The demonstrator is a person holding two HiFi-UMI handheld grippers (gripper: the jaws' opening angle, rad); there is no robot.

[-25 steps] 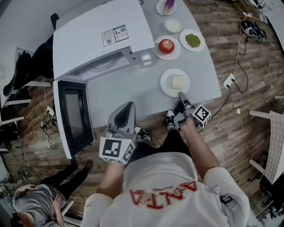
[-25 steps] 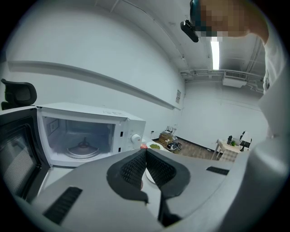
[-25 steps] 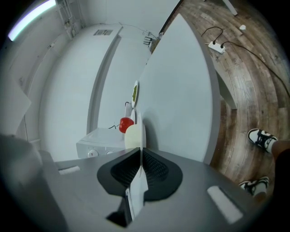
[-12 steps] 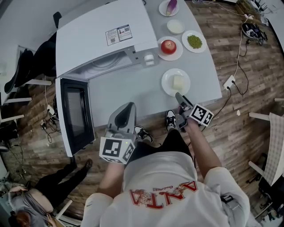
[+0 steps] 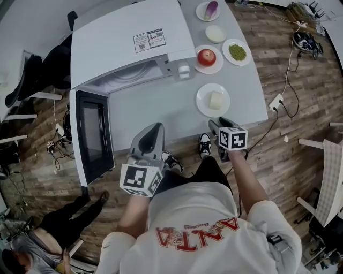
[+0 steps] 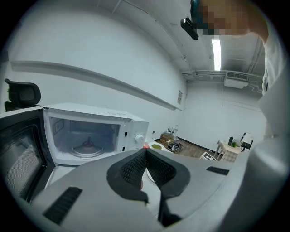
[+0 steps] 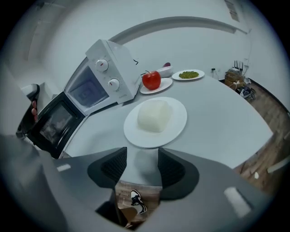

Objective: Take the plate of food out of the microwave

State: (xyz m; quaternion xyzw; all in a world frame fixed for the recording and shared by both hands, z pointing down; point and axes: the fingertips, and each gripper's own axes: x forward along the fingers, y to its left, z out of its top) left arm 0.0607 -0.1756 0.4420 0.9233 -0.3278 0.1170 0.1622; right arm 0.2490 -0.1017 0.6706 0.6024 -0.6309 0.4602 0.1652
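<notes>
The white plate [image 5: 213, 100] with a pale block of food [image 7: 154, 115] rests on the grey table [image 5: 150, 107], to the right of the white microwave [image 5: 128, 48]. The microwave's door [image 5: 92, 136] hangs open, and its cavity holds only the glass turntable [image 6: 88, 148]. My right gripper [image 5: 216, 125] sits at the table's near edge, just short of the plate [image 7: 155, 122]. In the right gripper view [image 7: 142, 165] its jaws are opening with nothing between them. My left gripper [image 5: 155, 129] hovers over the table's front edge, its pads [image 6: 136, 165] pressed together and empty.
Behind the food plate stand a plate with a red apple [image 5: 207, 56], a plate of green peas [image 5: 237, 52], a small white dish [image 5: 216, 33] and a plate with a purple vegetable [image 5: 209, 9]. A power strip [image 5: 276, 99] lies on the floor. A person [image 5: 32, 246] is at lower left.
My right gripper has let go of the plate's rim, opened its jaws and pulled back to the table's edge. The plate stays put. The left gripper has not moved.
</notes>
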